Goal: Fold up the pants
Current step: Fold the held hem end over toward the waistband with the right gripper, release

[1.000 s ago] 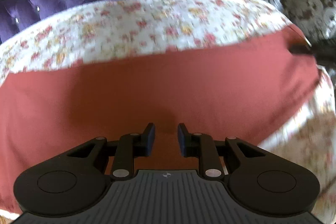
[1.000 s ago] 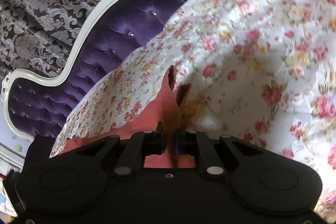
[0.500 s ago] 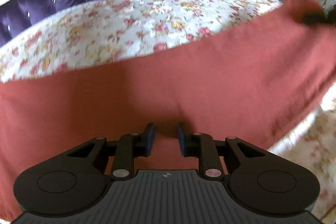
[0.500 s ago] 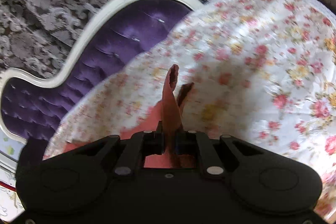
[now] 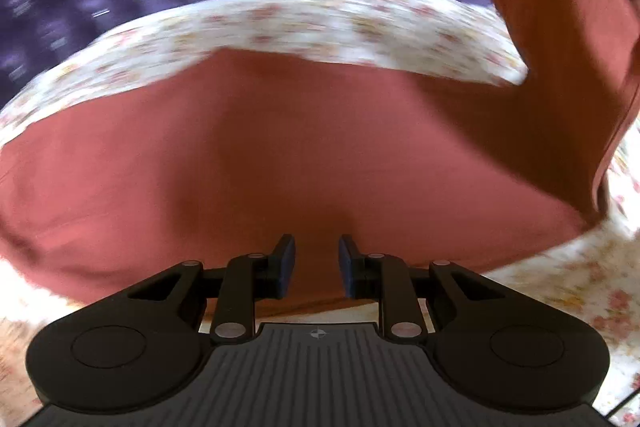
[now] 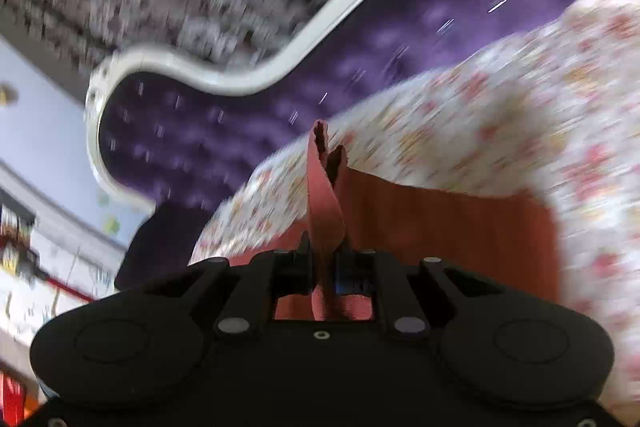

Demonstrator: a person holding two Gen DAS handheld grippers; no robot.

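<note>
Nearest the left wrist camera, the left gripper [image 5: 316, 265] points down over the pants [image 5: 280, 155], its 2 blue-padded fingers [image 5: 285, 265] standing apart with a gap between them; whether cloth sits in that gap cannot be told. Beyond, the rust-red pants lie spread across the floral bedsheet [image 5: 320, 19]. At far right, 1 end of the cloth rises off the sheet, pinched by the right gripper [image 6: 323, 267], whose jaws are clamped on a fold of fabric that stands up between them. Farthest back stands the purple tufted headboard [image 6: 240, 123] with its white frame [image 6: 224, 83].
</note>
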